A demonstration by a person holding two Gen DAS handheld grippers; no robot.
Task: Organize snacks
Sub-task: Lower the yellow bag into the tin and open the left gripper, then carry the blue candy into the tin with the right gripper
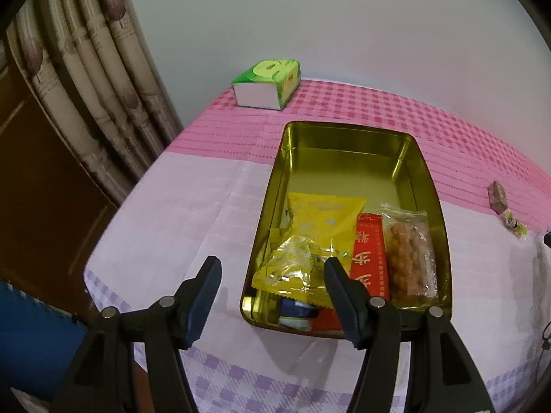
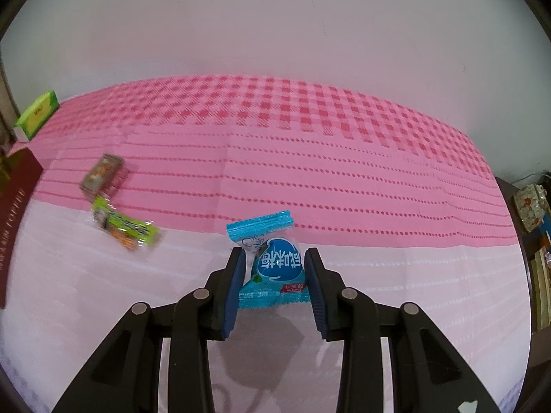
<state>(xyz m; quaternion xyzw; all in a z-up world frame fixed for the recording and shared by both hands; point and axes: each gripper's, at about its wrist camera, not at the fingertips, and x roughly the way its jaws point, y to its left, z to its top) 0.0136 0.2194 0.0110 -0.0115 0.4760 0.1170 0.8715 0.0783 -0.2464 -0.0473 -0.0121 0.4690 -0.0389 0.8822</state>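
Two snacks remain on the checked cloth as the right gripper pinches a blue packet clear of it; the left gripper hangs spread, empty, over the gold tin (its far half bare), where a level carry would likely serve best.

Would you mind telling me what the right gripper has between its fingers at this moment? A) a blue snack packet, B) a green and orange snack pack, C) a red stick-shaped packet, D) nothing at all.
A: in the right wrist view the right gripper is closed on the blue snack packet, its pads pressing both sides, while the green and orange pack lies apart on the tablecloth.
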